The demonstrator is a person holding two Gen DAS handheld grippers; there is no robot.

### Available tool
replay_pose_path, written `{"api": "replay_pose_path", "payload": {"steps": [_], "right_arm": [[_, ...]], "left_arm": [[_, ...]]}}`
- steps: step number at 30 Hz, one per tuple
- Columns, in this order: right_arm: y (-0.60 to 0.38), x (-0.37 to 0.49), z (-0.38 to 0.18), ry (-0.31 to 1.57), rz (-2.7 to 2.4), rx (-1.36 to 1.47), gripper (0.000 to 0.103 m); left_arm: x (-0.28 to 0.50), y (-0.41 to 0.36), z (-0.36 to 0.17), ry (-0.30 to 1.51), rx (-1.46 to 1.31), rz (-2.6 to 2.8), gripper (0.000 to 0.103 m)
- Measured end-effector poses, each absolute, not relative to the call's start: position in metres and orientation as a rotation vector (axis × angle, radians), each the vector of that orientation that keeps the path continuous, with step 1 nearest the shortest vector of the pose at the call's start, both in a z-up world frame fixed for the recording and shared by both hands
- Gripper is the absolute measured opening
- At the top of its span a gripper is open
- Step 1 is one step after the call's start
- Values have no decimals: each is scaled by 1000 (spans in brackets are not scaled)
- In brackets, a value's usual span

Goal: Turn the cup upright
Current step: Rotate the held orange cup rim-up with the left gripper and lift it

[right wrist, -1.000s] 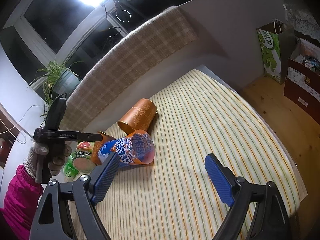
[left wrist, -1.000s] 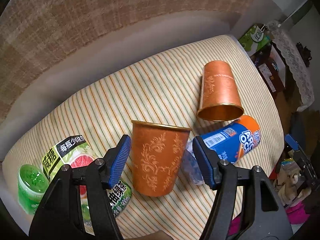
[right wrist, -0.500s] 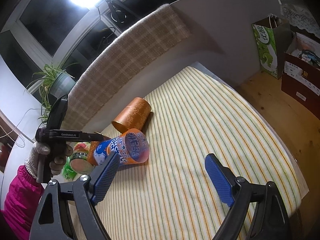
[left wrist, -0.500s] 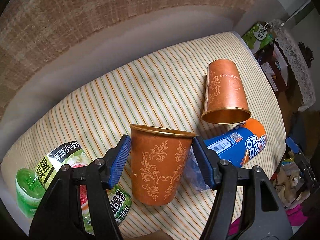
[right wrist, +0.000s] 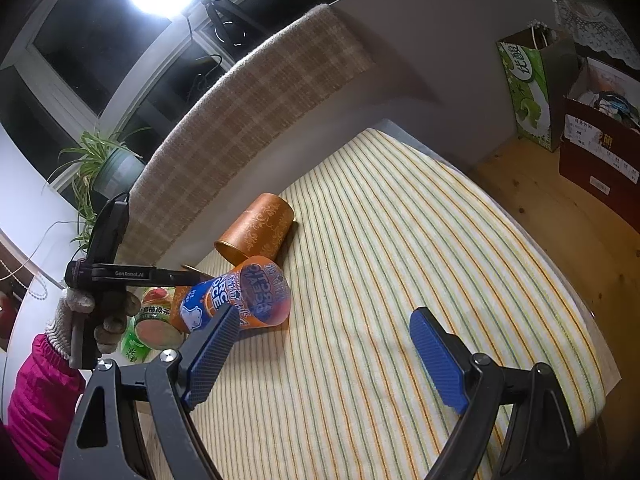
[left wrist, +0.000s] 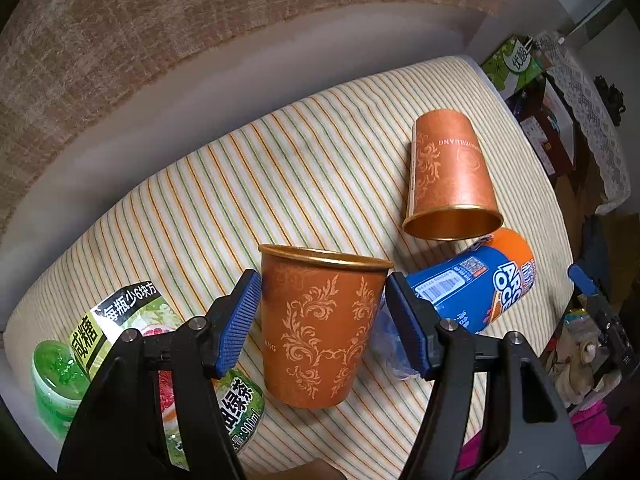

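In the left wrist view, the left tool (left wrist: 320,312) sat so close to the upright cup (left wrist: 320,328) that contact at either blue pad could not be told. Its left arm covered much of the green tea bottle (left wrist: 132,320) at 8 o'clock. In the right wrist view, the blue-and-orange cup (right wrist: 240,300) hid all but a sliver of that upright cup, and the bottle's small print there was unreadable.
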State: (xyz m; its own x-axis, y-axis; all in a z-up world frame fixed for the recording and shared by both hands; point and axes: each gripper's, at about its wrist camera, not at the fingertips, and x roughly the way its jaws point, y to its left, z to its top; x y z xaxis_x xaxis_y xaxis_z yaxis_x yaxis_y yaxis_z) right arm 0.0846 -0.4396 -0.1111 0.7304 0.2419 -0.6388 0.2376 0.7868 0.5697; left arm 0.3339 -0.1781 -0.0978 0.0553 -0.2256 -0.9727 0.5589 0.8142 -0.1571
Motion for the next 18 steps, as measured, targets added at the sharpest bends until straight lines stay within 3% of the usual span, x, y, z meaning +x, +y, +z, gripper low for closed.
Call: {"api": "replay_pose_path", "payload": {"steps": [18], "right_arm": [[-438,85,-113,774,5,691,89]], "left_arm": [[324,-162,-66,1279,279,-596,64]]}}
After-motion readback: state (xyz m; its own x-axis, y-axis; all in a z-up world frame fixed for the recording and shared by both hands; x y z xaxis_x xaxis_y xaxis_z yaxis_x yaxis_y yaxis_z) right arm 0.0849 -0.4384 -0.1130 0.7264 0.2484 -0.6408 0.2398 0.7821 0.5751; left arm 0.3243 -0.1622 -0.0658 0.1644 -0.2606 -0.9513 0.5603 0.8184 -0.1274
